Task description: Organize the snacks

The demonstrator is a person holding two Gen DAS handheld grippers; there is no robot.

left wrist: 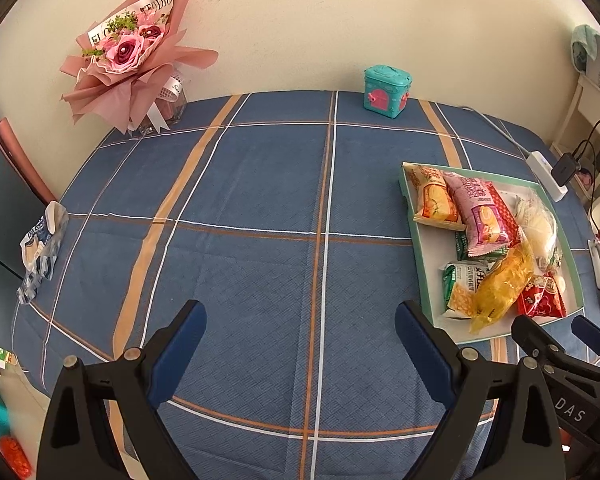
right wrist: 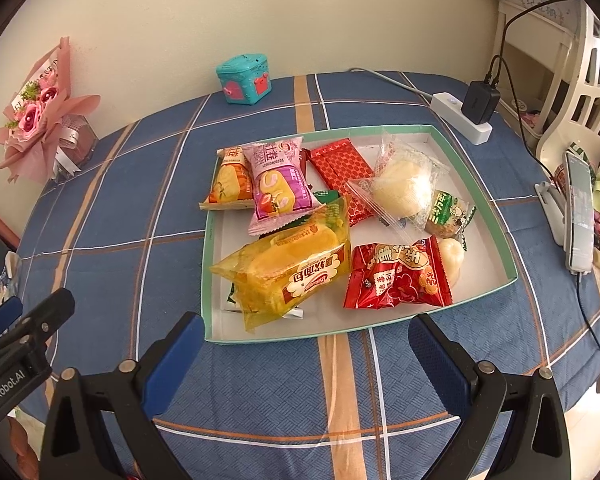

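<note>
- Right now the left gripper (left wrist: 300, 340) has its jaws spread wide with nothing between them, above the blue checked tablecloth (left wrist: 260, 200), well to the left of the tray (left wrist: 420, 264).
- Over by the tray's near edge, the right gripper (right wrist: 306, 344) also has its jaws wide apart and holds nothing.
- Snacks lie piled inside the tray: a yellow bread pack (right wrist: 288, 268) at the front left, a red pack (right wrist: 396, 280) beside it, a pink pack (right wrist: 276, 184) and an orange pack (right wrist: 228, 180) at the back left.
- A clear bag with a white bun (right wrist: 404, 184) lies at the back right of the tray, on top of a red wrapper (right wrist: 340, 164).
- Green packs peek out from under the yellow and pink ones, so most of them is hidden.
- A small round white thing sits behind the red pack; it is hard to tell what it is.
- One more blue and white snack bag (left wrist: 42, 248) lies far left of the tray, near the table edge.
- Behind the tray, by the wall, stands a little teal box (right wrist: 244, 80).
- Far left of the tray stands a pink flower bunch (left wrist: 136, 52).
- A white power strip (right wrist: 460, 118) lies just behind the tray's right corner.
</note>
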